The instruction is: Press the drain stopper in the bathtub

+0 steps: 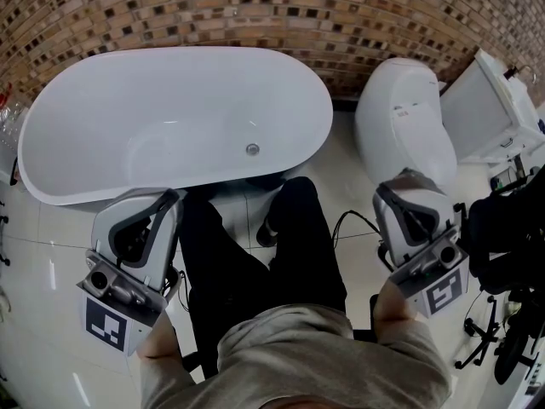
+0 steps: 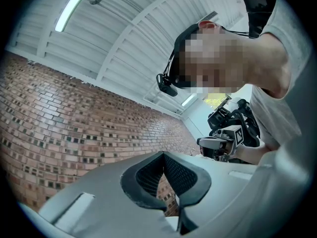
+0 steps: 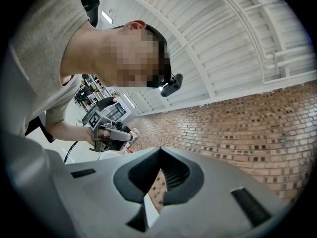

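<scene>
Holding both grippers tilted upward, close to the body. Left gripper [image 1: 150, 215]: fingers [image 2: 147, 175] closed tip to tip, nothing between them. Right gripper [image 1: 413, 196]: fingers [image 3: 136, 175] likewise together, empty. Drain stopper [image 1: 252, 149] on the floor of the bathtub [image 1: 128, 92], well ahead of both pairs of fingers, untouched. Toilet [image 1: 404, 118] just ahead of the right fingers.

From the head view, we make out the drain stopper [image 1: 252, 149] only as a speck on the floor of the bathtub [image 1: 111, 92], too small to tell whether it sits up or down. At the frame's right, the right gripper [image 1: 407, 186] seems to hide the base of the toilet [image 1: 404, 113].
</scene>
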The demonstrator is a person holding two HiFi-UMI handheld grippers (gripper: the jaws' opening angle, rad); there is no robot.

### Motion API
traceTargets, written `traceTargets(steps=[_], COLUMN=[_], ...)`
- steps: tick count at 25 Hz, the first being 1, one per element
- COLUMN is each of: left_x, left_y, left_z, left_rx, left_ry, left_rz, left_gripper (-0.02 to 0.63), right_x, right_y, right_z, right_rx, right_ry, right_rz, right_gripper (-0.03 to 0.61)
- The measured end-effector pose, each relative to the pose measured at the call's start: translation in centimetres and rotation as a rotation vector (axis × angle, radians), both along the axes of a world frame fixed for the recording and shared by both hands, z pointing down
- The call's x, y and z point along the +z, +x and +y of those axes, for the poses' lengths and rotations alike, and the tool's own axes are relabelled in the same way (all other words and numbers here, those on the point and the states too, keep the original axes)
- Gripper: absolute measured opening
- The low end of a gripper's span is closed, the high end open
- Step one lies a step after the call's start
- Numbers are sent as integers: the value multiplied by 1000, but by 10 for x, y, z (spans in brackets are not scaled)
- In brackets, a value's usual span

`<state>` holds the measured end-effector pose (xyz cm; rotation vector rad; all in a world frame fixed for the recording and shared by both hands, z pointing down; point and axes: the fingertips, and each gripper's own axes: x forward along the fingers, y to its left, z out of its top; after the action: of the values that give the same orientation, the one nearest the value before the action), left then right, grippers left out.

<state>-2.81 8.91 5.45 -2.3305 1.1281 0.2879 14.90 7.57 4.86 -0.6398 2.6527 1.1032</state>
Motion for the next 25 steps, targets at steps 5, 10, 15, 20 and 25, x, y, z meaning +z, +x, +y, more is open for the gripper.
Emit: traceTargets(steps=[5,10,15,20,25], left_x=[-1,-1,0,2,0], left_y=[1,1,2,3,3], left_z=[1,2,1,-1,-1], left_rx=[-1,0,3,3,4], left_ry=[5,7,7,0,1], left_rz=[1,0,1,0,-3], left_gripper=[5,5,5,5,5], right_x=[-1,-1,1,2,1], right_y=[1,0,-1,0,0], right_z=[1,3,2,0,0], right_rx=[3,2,-1,-1,2], right_ry=[10,16,15,11,13], right_rz=[4,6,8,9,11], right_gripper=[1,1,2,1,2])
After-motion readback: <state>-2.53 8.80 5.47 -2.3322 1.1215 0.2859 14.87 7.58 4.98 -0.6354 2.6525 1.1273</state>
